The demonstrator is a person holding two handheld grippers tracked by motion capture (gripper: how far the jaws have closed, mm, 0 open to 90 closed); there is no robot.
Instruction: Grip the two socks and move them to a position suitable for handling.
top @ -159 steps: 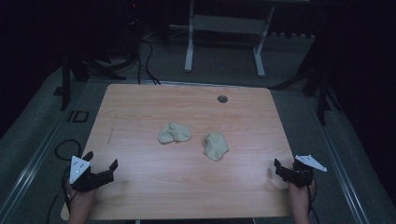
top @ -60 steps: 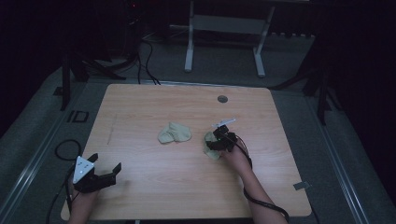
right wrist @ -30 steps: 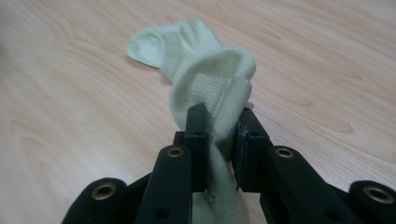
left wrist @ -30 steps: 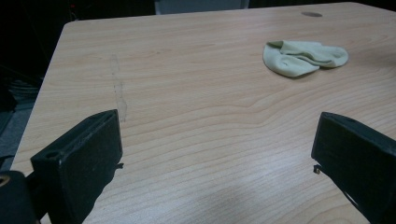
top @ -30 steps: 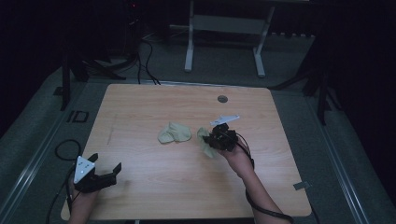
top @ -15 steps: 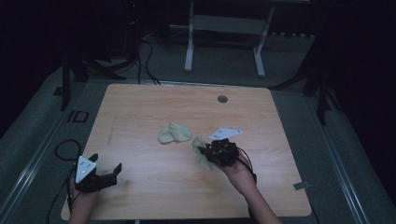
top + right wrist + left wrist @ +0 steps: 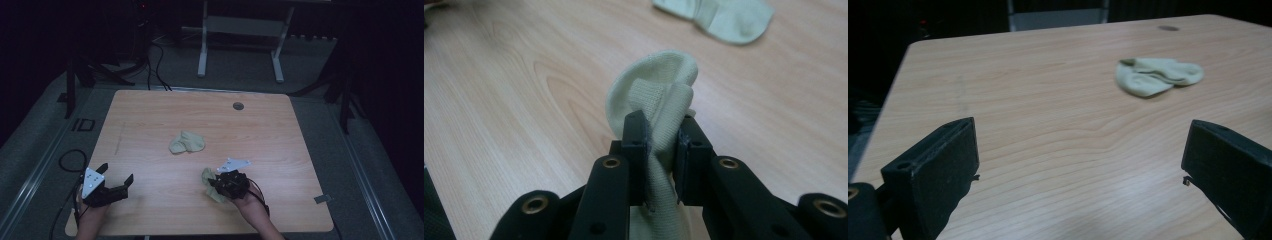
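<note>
Socks, pale green, two pieces, on a wooden counter [image 7: 150, 125].

Item 1: held sock [image 7: 664, 95]. Clamped between the two black jaws of the right tool [image 7: 218, 184], near the counter's front edge, right of centre in the high view. The cloth is bunched into a vertical fold between the pads, and its rounded end stands up beyond the jaw tips; the remainder hangs below and drags or rests on the wood (which of the two cannot be told).

Item 2: loose sock [image 7: 187, 142]. Lies flat and folded over itself near the middle of the counter, well apart from both tools.

Left tool [image 7: 116, 181]: released, jaws spread wide and nothing between them, resting at the front left corner, aimed toward the loose sock.

Handling note, as a judgement: the step in hand looks like carrying the first sock to a working spot near the front. To do it well, keep the clamp steady, since the grip is on a thin gather and a tug could pull the cloth free. Set it down low and draw it out flat rather than dropping it in a heap. The free tool can pin one end when spreading.

Materials: fine ribbed knit, soft, limp, matte, with a denser cuff band visible at the fold. Counter is smooth light laminate with wood grain, rounded corners and a small round cable port [image 7: 238, 106] at the far side.
</note>
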